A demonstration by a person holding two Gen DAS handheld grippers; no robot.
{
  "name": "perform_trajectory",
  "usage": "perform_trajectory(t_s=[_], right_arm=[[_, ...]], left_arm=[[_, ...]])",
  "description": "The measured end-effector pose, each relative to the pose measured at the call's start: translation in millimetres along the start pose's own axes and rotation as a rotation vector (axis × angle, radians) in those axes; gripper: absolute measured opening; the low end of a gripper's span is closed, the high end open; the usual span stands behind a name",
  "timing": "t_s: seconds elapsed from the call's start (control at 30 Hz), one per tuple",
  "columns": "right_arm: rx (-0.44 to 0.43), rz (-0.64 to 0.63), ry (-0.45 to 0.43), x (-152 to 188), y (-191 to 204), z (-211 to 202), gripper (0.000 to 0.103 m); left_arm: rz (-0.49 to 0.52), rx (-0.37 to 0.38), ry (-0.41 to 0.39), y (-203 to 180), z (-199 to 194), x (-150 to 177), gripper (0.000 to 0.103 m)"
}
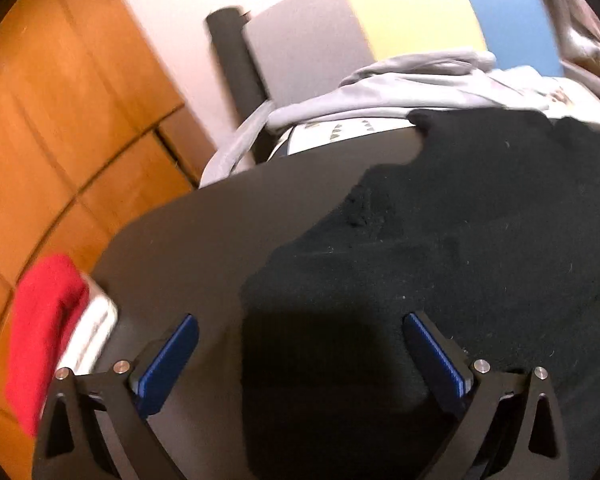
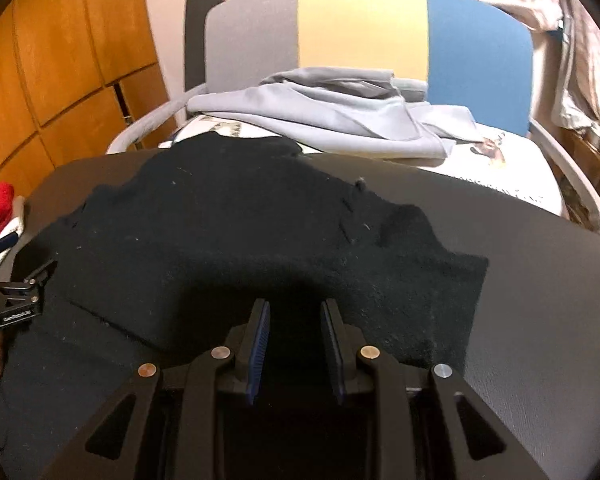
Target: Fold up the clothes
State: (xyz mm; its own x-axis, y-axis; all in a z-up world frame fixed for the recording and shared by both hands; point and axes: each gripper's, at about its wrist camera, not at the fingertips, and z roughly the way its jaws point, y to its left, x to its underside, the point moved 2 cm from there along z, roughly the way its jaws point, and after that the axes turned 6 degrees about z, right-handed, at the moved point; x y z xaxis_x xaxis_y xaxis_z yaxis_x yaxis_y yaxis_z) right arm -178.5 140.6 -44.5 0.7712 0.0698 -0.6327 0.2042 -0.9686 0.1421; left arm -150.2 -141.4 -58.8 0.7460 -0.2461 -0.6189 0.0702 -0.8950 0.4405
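Observation:
A black garment lies spread over the dark table. In the left wrist view my left gripper is open wide above the garment's left edge, with nothing between its blue pads. In the right wrist view the black garment covers the table's middle. My right gripper hovers low over its near edge, its jaws a narrow gap apart with dark cloth below them. The left gripper and the hand holding it show at the far left of that view.
A chair with a grey, yellow and blue back stands behind the table, with a grey garment heaped on its seat. A red garment on white cloth sits at the table's left edge. Wooden cabinets stand at the left.

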Motion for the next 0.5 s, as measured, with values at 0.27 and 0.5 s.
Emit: perform_trajectory(t_s=[0.27,0.5], right_arm=[[-0.088,0.184,0.001,46,-1,-40,0.026],[-0.254,0.22,-0.038,30,25,-58,0.028]], left_arm=[[0.058,0.088,-0.025,14,-1,6,0.103],[-0.033,0.207,-0.046,6,-33,-1,0.103]])
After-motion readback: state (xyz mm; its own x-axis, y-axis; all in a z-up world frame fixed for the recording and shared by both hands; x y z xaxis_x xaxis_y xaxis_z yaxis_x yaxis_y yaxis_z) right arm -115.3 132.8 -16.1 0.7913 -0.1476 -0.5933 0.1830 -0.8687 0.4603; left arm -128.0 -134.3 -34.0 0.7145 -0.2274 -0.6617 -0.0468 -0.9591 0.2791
